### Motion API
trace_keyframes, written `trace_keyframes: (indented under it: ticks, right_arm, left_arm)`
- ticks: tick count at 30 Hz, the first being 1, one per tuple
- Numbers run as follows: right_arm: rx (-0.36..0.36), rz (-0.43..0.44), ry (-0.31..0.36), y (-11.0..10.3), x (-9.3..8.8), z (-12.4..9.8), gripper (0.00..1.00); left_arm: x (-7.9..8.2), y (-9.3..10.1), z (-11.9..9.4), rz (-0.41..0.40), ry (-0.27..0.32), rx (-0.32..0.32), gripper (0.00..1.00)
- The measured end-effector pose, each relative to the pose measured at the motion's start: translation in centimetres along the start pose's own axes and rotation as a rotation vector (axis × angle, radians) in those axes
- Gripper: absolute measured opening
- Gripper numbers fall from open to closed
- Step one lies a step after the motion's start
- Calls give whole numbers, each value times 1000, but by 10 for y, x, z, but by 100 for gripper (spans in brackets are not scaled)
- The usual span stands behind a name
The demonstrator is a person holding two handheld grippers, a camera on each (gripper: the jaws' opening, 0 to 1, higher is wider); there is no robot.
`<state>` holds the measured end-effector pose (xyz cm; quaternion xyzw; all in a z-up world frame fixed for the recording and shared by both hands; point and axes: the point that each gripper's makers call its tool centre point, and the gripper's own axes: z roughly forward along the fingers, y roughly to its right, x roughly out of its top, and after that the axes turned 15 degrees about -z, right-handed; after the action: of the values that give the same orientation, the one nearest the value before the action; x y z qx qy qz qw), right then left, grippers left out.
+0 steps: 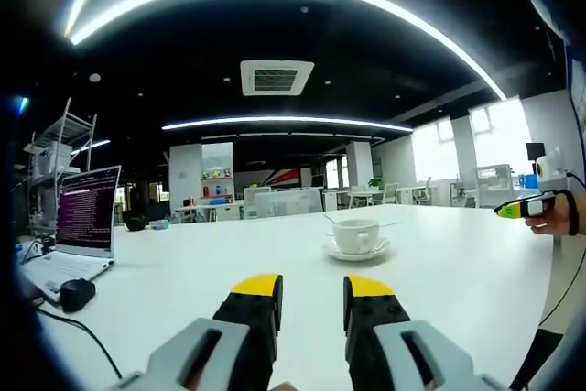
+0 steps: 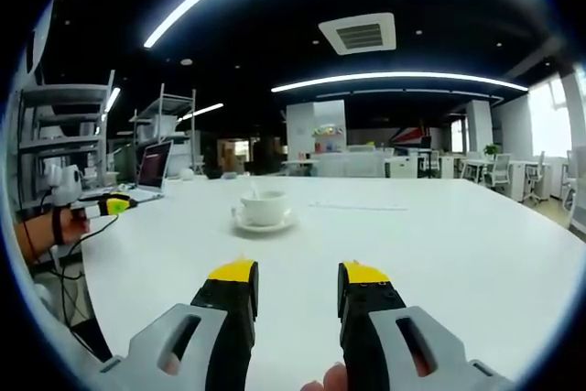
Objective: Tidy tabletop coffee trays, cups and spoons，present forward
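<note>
Yellow-tipped jaws of the left claw [image 1: 311, 292] stand apart with nothing between them, low over the white surface [image 1: 458, 272]. The right claw [image 2: 298, 279] is likewise parted and empty, hovering above the same surface on the opposite side. Both point at the one thing between them: a white cup [image 1: 355, 235] that sits upright on a white saucer [image 1: 356, 252], well ahead of either claw, out in the bare middle. A spoon [image 1: 330, 220] rests in the cup, its handle leaning out over the rim.

My worry is that loose spoon: a claw closing on the cup's rim or handle could knock it out, or tip the cup if it grips off-centre. Pinching the saucer's thin edge could let it slip and slide the cup off. With both claws nearing from opposite sides, they may also bump each other.

Cup and saucer look glossy and smooth, likely ceramic, so slippery. Whether there is liquid inside I cannot tell.

Farther out, an open laptop [image 1: 84, 226] sits near the surface's edge, well apart from the cup.
</note>
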<state>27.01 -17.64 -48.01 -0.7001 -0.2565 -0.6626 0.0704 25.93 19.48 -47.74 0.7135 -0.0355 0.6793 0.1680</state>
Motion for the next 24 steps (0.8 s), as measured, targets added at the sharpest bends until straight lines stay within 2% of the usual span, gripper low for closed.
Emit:
trace_keyframes:
  ticks: [24]
  right_arm:
    - [3,2,4,-2,1,-2,35]
  left_arm:
    - [3,2,-3,-4,7,0,28]
